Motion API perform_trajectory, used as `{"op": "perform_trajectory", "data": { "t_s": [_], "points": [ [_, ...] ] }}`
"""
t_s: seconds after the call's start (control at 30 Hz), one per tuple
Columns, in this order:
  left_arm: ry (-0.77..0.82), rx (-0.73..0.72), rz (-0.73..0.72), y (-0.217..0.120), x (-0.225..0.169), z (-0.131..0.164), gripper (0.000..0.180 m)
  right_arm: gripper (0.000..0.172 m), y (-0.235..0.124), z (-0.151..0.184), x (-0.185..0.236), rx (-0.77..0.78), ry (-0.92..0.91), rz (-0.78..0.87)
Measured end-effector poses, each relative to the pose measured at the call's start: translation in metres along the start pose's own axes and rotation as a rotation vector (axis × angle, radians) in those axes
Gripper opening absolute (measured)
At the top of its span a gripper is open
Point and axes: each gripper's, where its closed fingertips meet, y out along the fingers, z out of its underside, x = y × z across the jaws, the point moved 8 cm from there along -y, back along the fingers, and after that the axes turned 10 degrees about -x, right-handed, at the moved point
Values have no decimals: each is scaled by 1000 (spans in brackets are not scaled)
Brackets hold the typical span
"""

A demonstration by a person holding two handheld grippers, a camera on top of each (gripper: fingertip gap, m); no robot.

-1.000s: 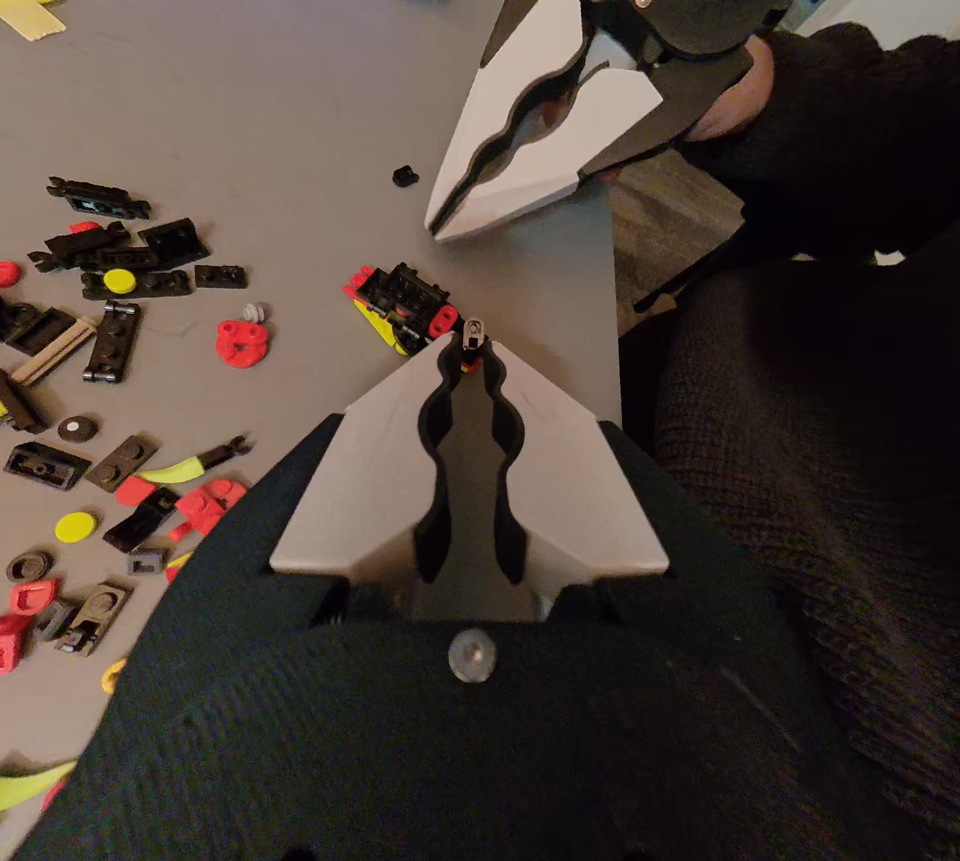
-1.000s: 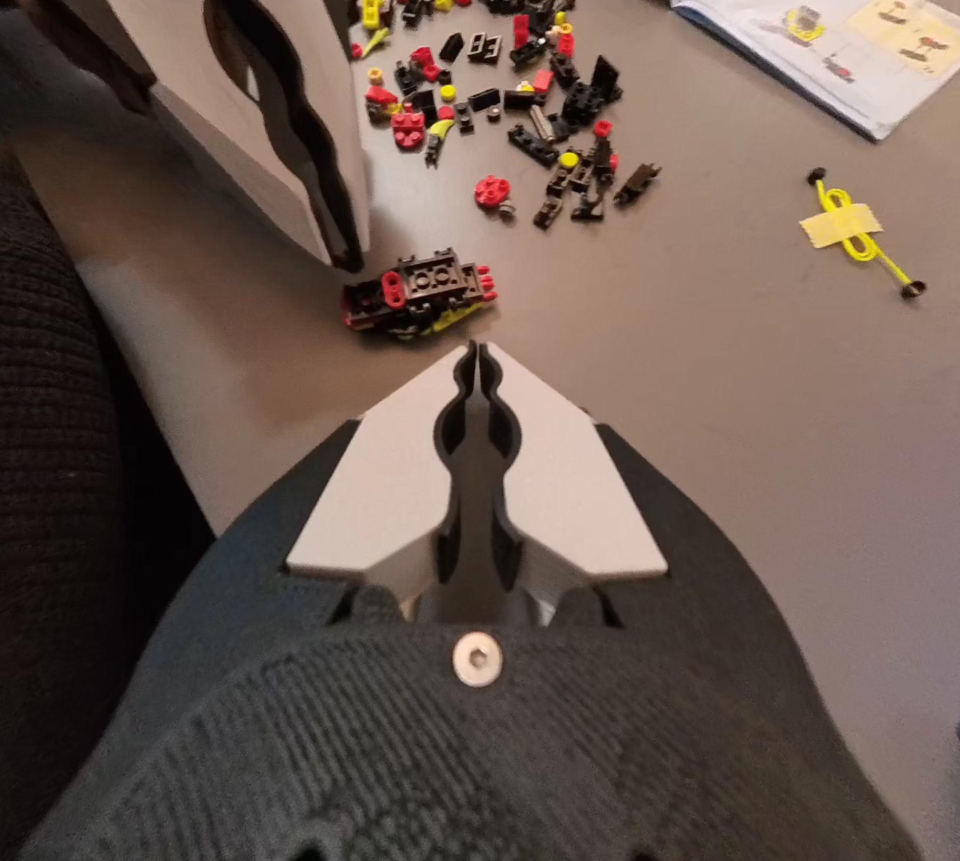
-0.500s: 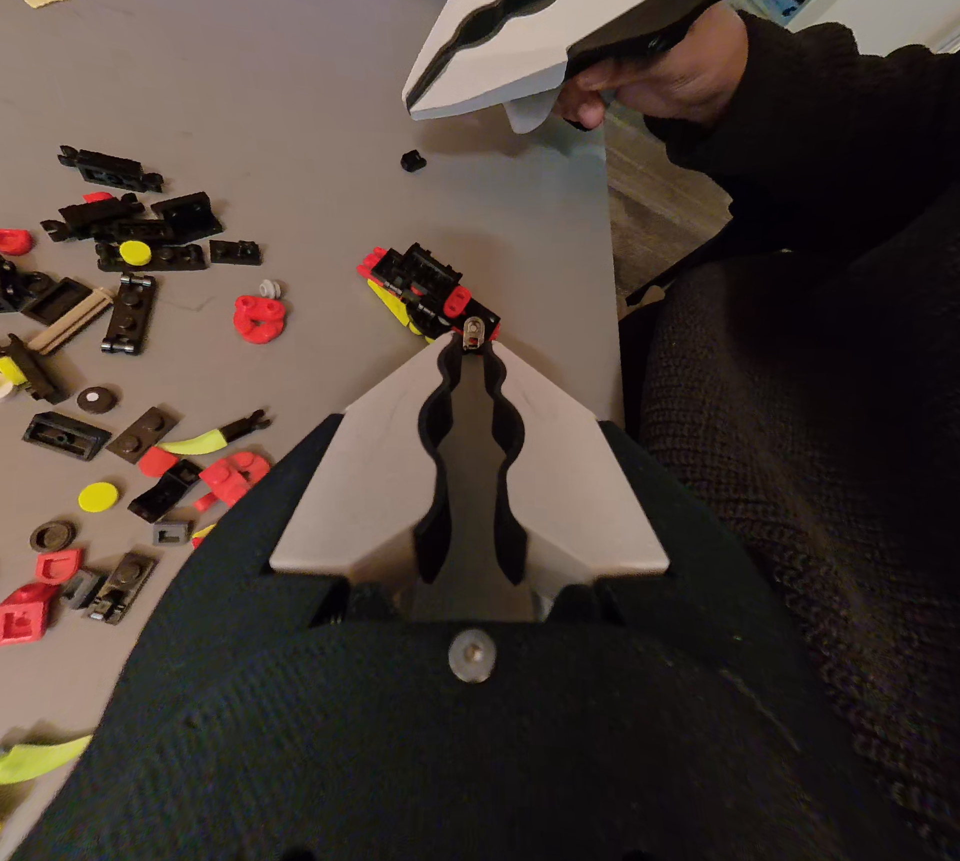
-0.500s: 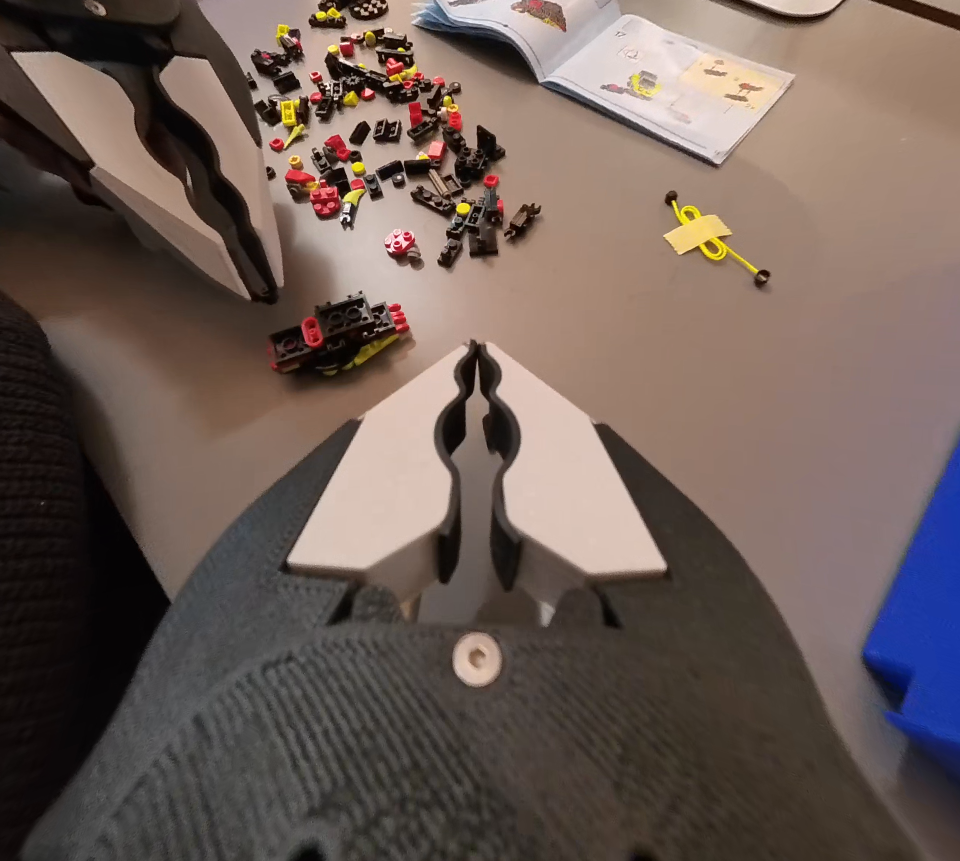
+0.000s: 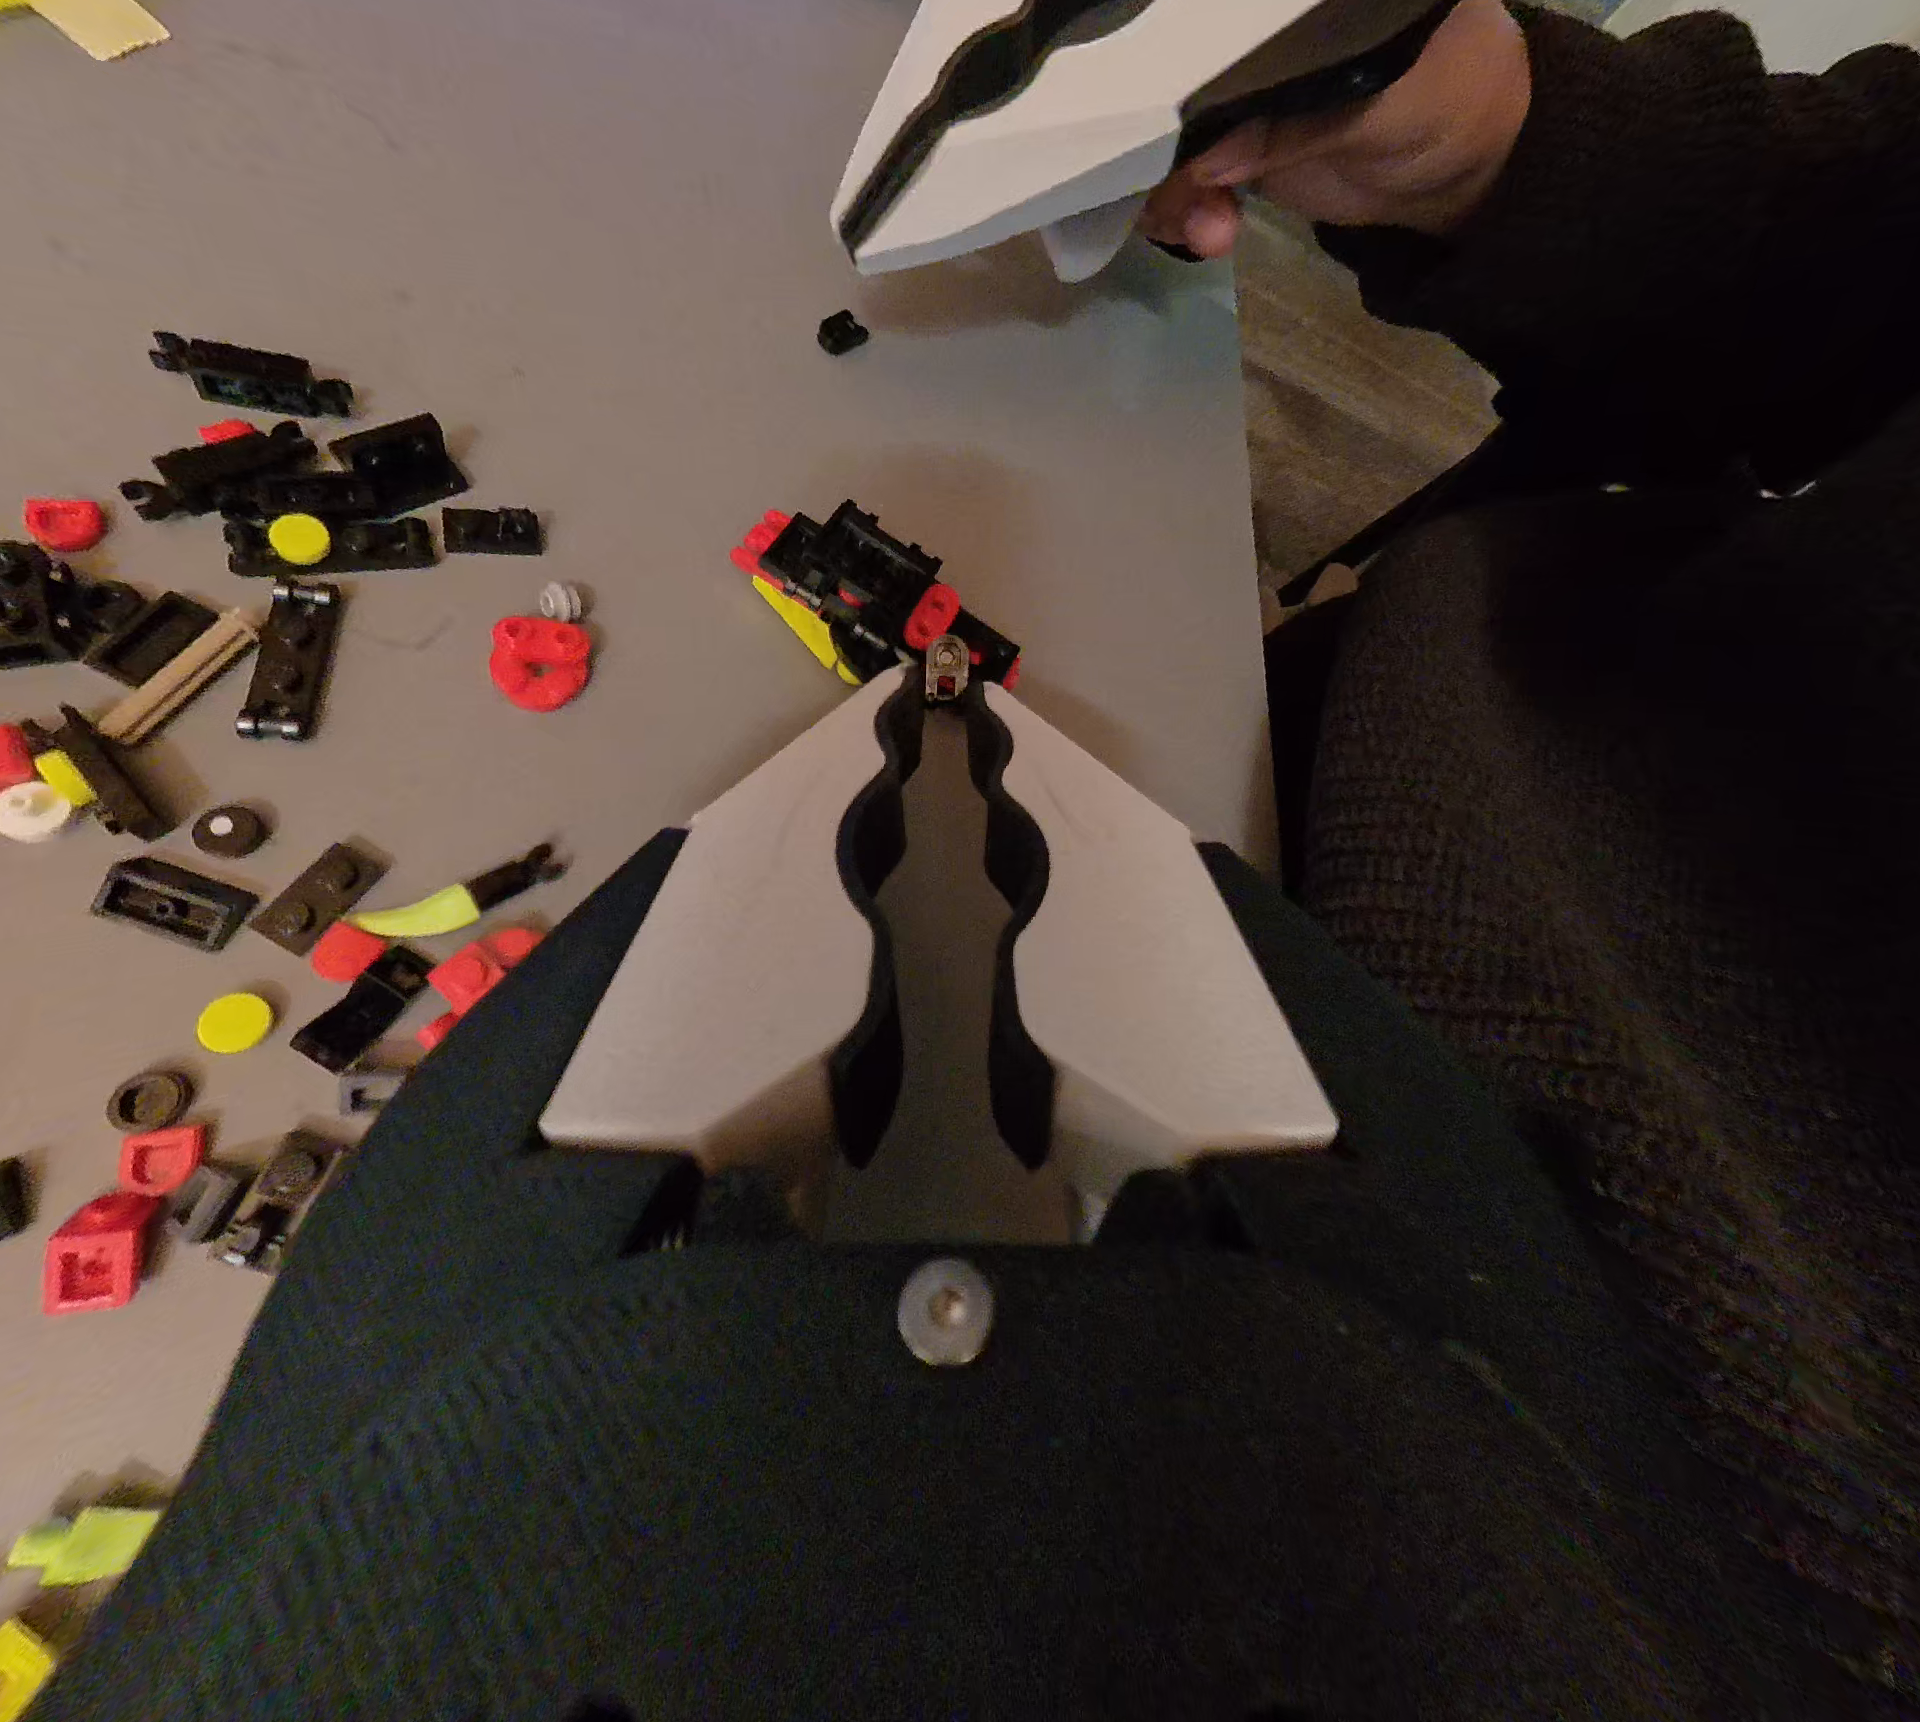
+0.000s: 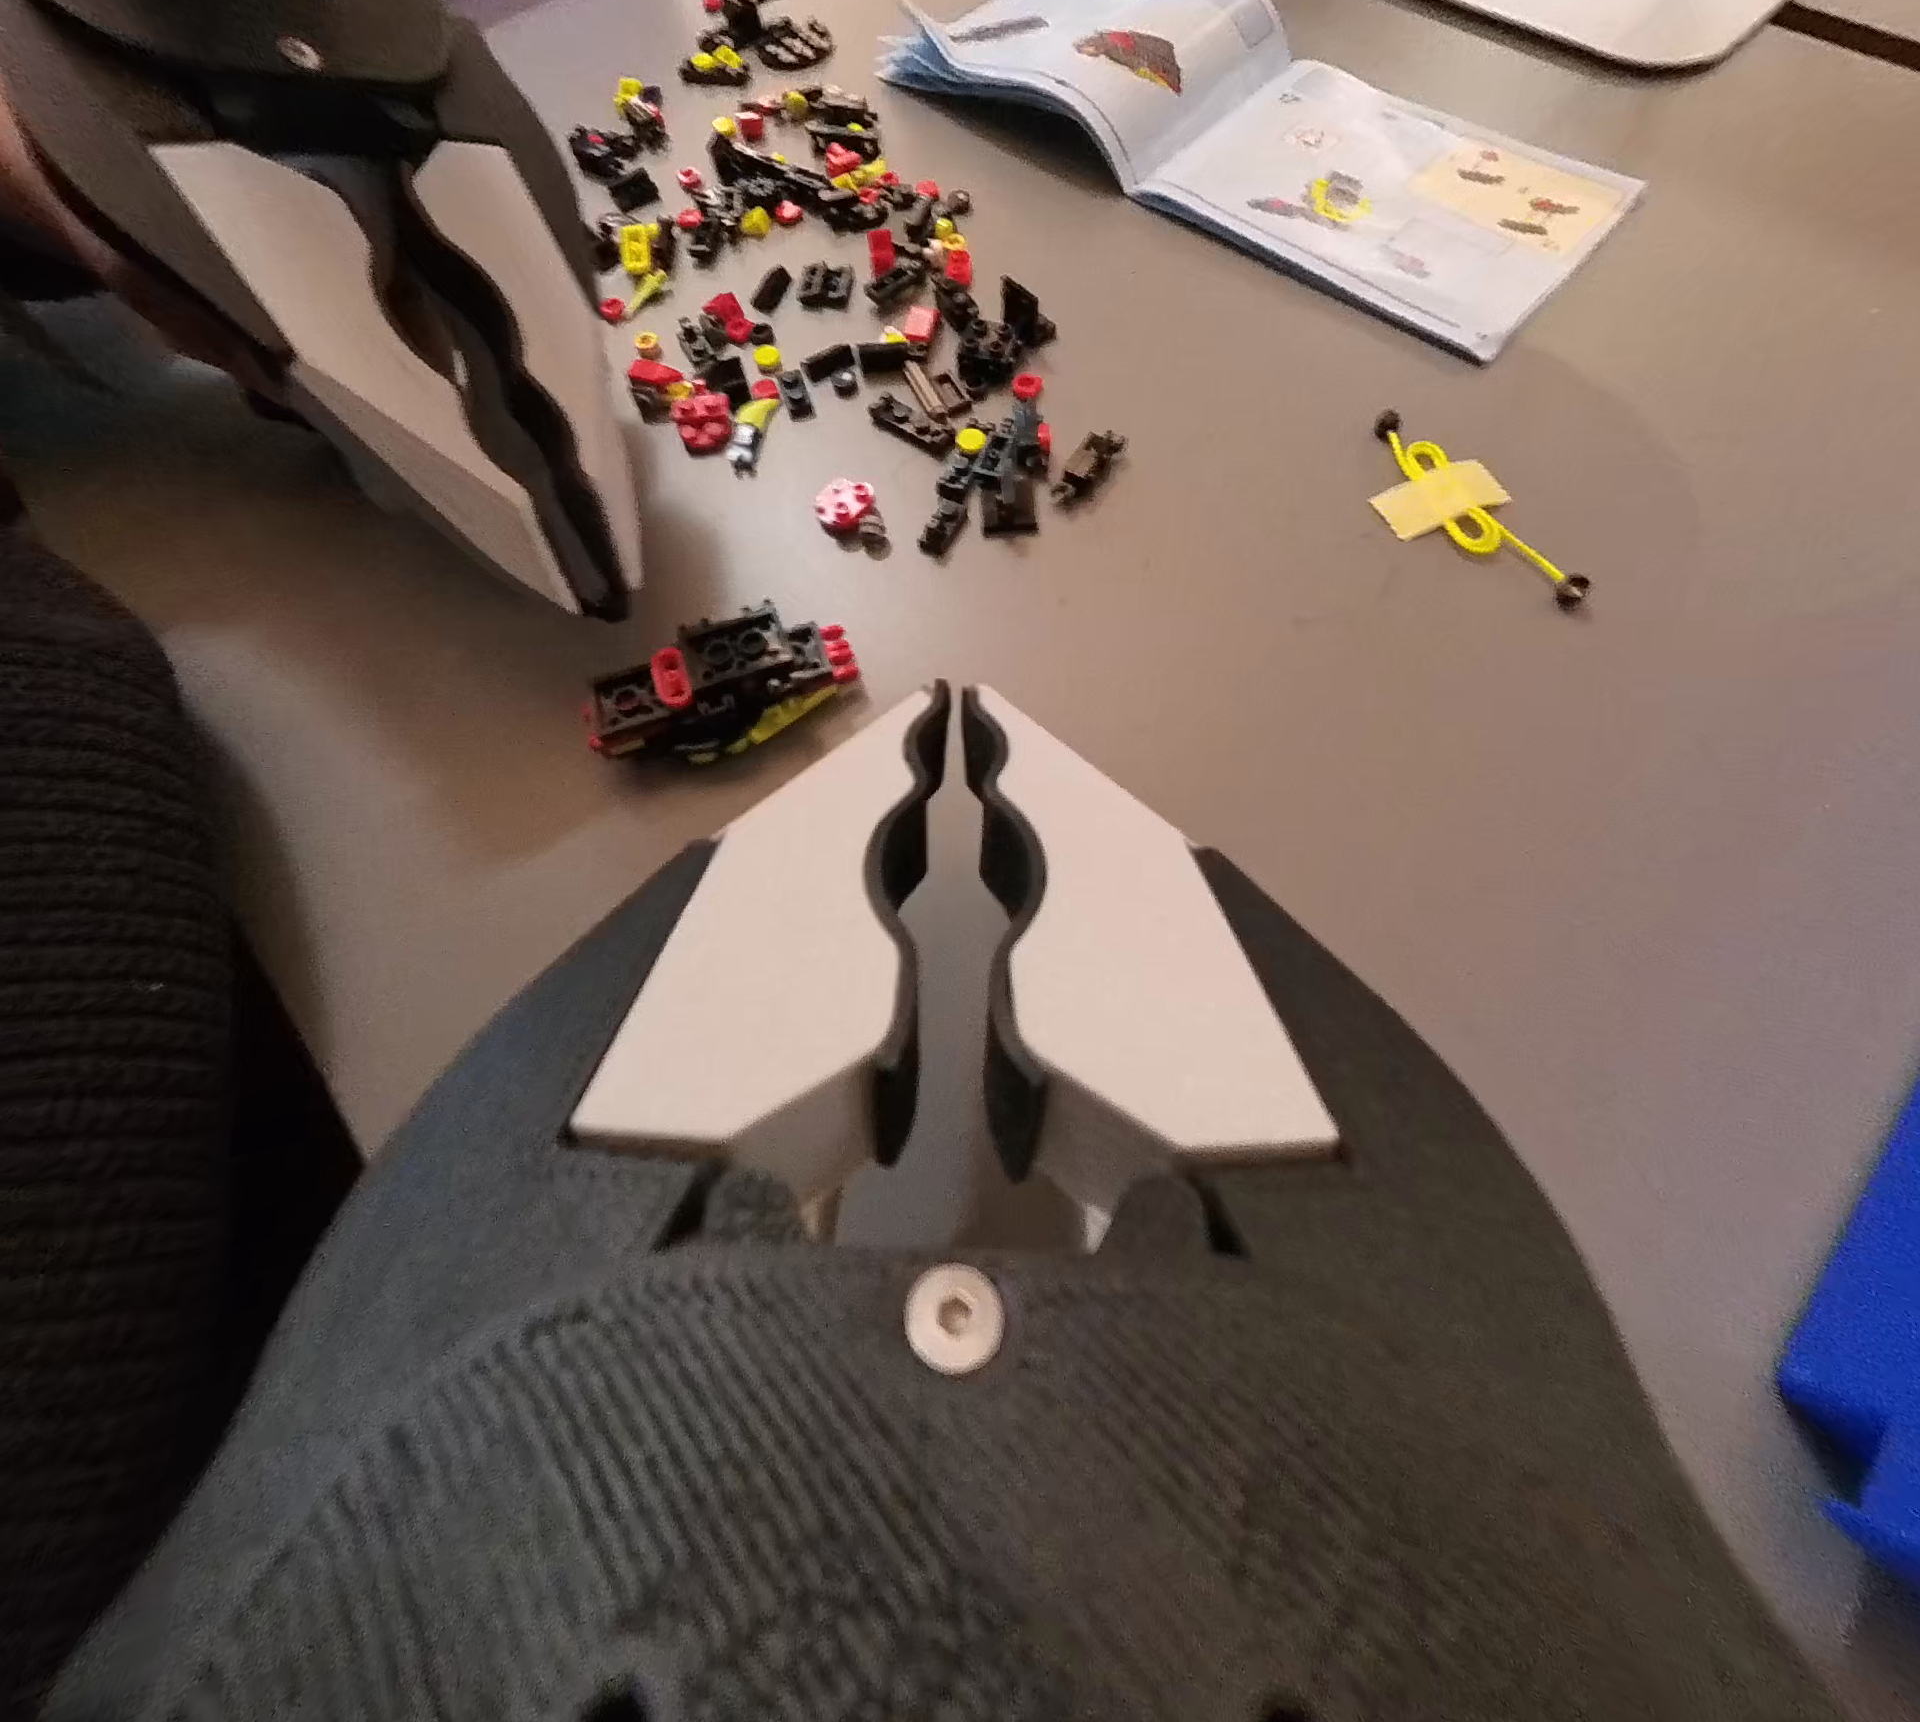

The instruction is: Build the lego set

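At the tabletop's (image 5: 1091, 446) near edge, my left gripper (image 5: 943, 685) pinches a small grey piece (image 5: 945, 666), its studded end protruding just above the black, red and yellow brick assembly (image 5: 862, 592). That blocky plastic assembly runs diagonally away to the left. My right gripper (image 6: 956, 696) is closed on nothing, raised to the assembly's (image 6: 722, 690) right, farther off.

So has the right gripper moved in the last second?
Yes. In the left wrist view the right gripper now sits farther up the table from the small black brick and higher above it, jaws shut.
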Motion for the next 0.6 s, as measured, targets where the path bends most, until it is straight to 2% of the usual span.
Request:
{"op": "perform_trajectory", "data": {
  "t_s": [0.13,0.27,0.33,0.47,0.6],
  "points": [
    [88,32,-26,4,-4,0,5,7,0,-9,24,-60,-50,-141],
    [159,49,-55,8,-8,-1,5,5,10,-8,41,-12,-85,-153],
    [174,70,-64,10,-9,-1,5,10,17,-3,43,48,-22,-126],
    [227,102,-102,11,-10,1,5,20,26,10,47,149,220,-158],
    [251,117,-104,13,-12,1,5,26,26,12,45,166,268,-134]
  ]
}}
